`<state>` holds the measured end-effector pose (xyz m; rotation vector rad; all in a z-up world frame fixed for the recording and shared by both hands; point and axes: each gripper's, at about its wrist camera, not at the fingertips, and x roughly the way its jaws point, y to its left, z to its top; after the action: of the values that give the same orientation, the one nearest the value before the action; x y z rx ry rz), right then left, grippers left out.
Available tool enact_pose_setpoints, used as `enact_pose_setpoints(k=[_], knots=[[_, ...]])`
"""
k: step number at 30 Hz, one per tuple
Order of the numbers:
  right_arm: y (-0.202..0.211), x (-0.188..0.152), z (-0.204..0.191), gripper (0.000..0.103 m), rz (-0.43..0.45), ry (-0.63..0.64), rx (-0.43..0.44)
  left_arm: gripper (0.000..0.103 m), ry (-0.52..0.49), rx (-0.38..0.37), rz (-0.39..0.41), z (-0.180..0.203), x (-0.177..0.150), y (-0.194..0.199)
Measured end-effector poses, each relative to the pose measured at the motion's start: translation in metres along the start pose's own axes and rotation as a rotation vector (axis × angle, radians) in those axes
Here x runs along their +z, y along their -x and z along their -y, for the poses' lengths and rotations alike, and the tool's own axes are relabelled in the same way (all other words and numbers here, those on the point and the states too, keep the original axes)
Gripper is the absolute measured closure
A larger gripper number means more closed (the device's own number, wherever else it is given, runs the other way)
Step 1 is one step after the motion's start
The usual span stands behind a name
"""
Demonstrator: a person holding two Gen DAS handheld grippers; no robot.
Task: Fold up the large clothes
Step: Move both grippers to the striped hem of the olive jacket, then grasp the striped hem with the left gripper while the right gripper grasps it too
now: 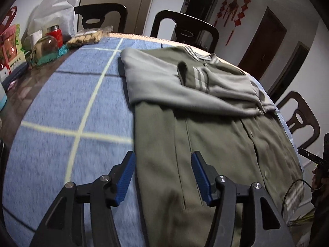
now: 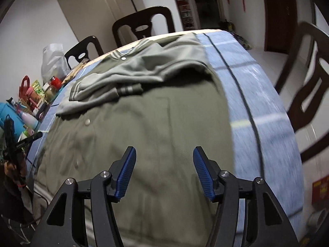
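- Both sets of fingers spread wide, holding nothing: left gripper point(image 1: 163, 175) hovers over the jacket's left edge near the hem, right gripper point(image 2: 164, 170) over the right half of the body.
- Jacket point(image 1: 216, 135) lies front-up on the blue checked cloth point(image 1: 67, 103) covering the table; both grey sleeves point(image 1: 164, 82) already crossed over the chest, loosely.
- Risk 1: sleeves only rest there. If I lift the hem fast to fold it up, they probably slide off and undo the fold.
- Risk 2: my left fingers straddle the jacket edge. One finger is over bare cloth, so I could pinch the tablecloth along with the jacket and drag it.
- Risk 3: dragged cloth pulls toward the clutter at the far left, red-lidded jar point(image 1: 55, 33) and glass jar point(image 1: 44, 46). Tip hazard.
- Risk 4: uneven grab heights left vs right gives a skewed fold; the thick fabric likely bunches at the snap placket point(image 1: 259, 152).
- Cable point(image 1: 292, 193) loops near the jacket's right hem in the left view; could snag.
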<state>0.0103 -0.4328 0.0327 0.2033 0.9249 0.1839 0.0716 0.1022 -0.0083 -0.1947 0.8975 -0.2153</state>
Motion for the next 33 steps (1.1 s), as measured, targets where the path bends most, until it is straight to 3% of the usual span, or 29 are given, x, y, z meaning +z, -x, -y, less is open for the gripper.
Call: enact_pose_setpoints(k=[9, 12, 16, 23, 30, 33], knots=[[0.019, -0.051, 0.059, 0.04, -0.006, -0.139, 0.013, 0.041, 0.042, -0.042, -0.081, 0.004, -0.053, 0.005], [0.021, -0.055, 0.065, 0.038, 0.028, -0.177, 0.074, 0.041, 0.064, -0.059, -0.067, 0.007, -0.064, 0.012], [0.016, -0.061, 0.059, 0.038, -0.006, -0.179, 0.199, 0.04, 0.102, -0.125, -0.071, 0.011, -0.077, 0.02], [0.017, -0.064, 0.062, 0.036, -0.027, -0.225, 0.285, 0.041, 0.179, -0.189, -0.078, 0.009, -0.093, 0.029], [0.025, -0.065, 0.066, 0.041, 0.004, -0.243, 0.325, 0.068, 0.218, -0.176, -0.118, 0.0, -0.09, 0.028], [0.016, -0.066, 0.066, 0.043, -0.06, -0.236, 0.298, 0.07, 0.256, -0.225, -0.115, -0.009, -0.093, 0.028]])
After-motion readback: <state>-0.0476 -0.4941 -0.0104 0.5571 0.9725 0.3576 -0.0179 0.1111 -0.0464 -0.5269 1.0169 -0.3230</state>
